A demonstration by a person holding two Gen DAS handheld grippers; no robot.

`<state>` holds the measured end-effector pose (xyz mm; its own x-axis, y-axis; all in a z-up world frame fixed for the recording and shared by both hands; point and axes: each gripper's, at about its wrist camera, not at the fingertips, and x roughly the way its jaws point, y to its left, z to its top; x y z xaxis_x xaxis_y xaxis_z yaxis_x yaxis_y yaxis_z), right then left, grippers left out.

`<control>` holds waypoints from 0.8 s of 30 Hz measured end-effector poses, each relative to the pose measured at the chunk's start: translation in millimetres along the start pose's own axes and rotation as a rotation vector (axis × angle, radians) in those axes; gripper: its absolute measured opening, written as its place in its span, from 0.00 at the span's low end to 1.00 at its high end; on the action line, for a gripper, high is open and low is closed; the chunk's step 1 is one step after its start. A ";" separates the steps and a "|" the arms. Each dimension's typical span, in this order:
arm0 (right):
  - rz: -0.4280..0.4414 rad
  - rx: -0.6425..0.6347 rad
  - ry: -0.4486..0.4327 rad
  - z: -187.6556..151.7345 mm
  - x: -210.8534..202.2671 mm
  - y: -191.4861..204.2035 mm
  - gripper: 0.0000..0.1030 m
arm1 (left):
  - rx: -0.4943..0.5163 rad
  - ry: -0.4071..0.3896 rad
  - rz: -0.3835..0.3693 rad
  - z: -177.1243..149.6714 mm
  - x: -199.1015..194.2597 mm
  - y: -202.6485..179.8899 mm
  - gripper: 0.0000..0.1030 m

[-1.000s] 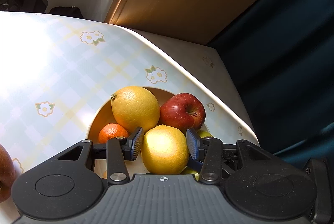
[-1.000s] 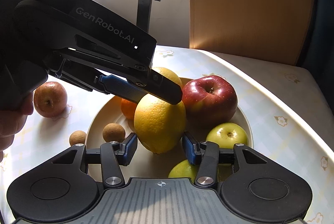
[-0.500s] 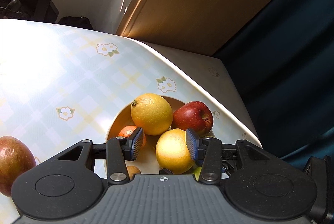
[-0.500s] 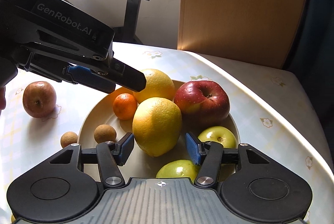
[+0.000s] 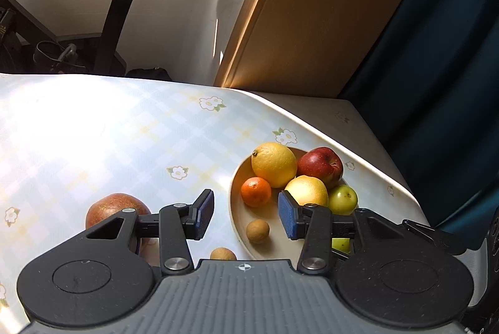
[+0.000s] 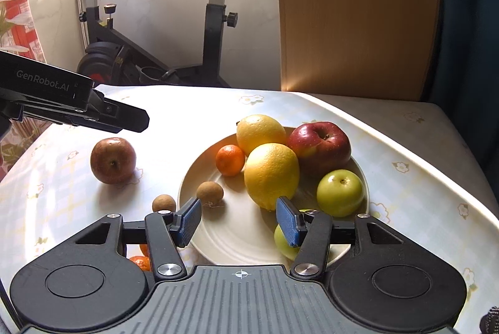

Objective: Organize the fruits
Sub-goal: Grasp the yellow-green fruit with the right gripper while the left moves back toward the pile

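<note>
A cream plate [image 6: 195, 175] holds two lemons [image 6: 271, 175], a red apple [image 6: 318, 144], a mandarin [image 6: 230, 160], two green apples [image 6: 340, 192] and a small brown longan [image 6: 209, 193]. On the cloth lie a dark red apple [image 6: 113, 160] and another longan [image 6: 163, 203]. My right gripper [image 6: 238, 220] hovers open at the plate's near rim, just short of the front lemon, nothing between its pads. My left gripper [image 5: 246, 209] is open and empty above the plate's left edge [image 5: 238, 215], with the dark red apple [image 5: 115, 209] behind its left finger. In the right wrist view the left gripper [image 6: 137, 119] hangs over the table, left of the plate.
A mandarin [image 6: 140, 262] lies on the cloth under my right gripper's left finger. The floral tablecloth [image 5: 93, 131] spreads left of the plate. An exercise bike [image 6: 215, 10] and a wooden panel [image 6: 352, 7] stand behind the table; a dark curtain [image 5: 436, 84] hangs to the right.
Both grippers drew back and up from the front lemon, which stays in the plate. The left gripper swung off to the left. The right jaws stand wider apart.
</note>
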<state>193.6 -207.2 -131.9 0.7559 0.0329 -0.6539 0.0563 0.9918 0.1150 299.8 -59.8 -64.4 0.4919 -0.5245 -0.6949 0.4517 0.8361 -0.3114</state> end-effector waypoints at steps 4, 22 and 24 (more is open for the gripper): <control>0.026 -0.009 0.005 -16.0 -14.1 18.1 0.49 | 0.017 -0.036 0.043 -13.2 -27.0 11.7 0.47; 0.161 -0.036 0.035 -79.3 -29.1 84.5 0.49 | -0.021 -0.146 0.173 -74.0 -79.1 23.0 0.52; 0.168 -0.042 0.041 -80.4 -28.4 86.4 0.49 | -0.045 -0.148 0.171 -83.1 -78.7 24.6 0.52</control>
<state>124.5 -112.5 -163.6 0.7248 0.2032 -0.6583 -0.0969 0.9761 0.1946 210.3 15.4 -71.2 0.6638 -0.3897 -0.6383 0.3204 0.9194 -0.2282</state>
